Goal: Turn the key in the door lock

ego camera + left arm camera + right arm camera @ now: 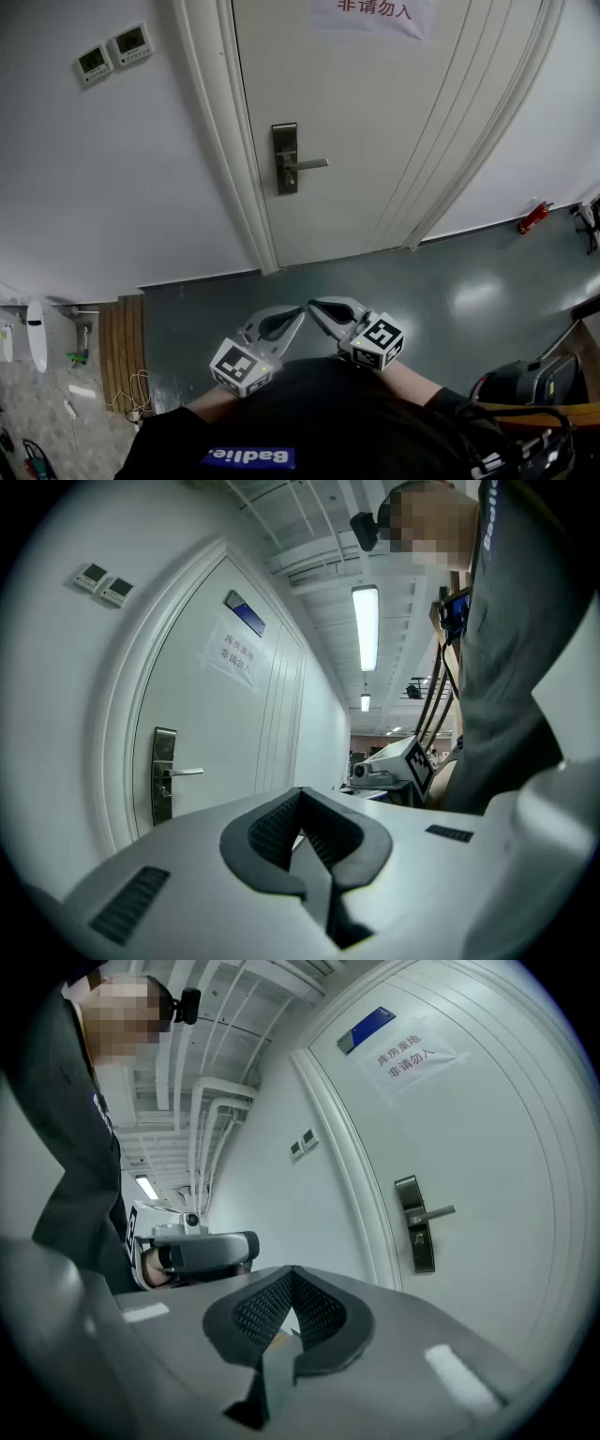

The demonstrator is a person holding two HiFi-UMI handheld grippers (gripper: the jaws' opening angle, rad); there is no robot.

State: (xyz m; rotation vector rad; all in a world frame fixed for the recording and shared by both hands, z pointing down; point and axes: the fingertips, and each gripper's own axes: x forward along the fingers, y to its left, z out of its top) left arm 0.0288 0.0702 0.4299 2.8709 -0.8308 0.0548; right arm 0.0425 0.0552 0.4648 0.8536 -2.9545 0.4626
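Note:
A white door (375, 122) stands shut ahead, with a dark metal lock plate (285, 159) and a lever handle (309, 164) on its left side. The plate also shows in the left gripper view (163, 775) and the right gripper view (414, 1224). Something small sits under the lever, but it is too small to tell whether it is a key. My left gripper (301, 314) and right gripper (313, 304) are held low near my body, far from the door, tips almost side by side. Both are shut with nothing between the pads (277, 829) (262, 1312).
Two wall controllers (114, 52) hang left of the door frame. A paper notice (373, 11) is taped high on the door. A red object (532, 218) lies on the grey floor at right. There are wooden slats (122, 347) at left and dark gear (525, 384) at lower right.

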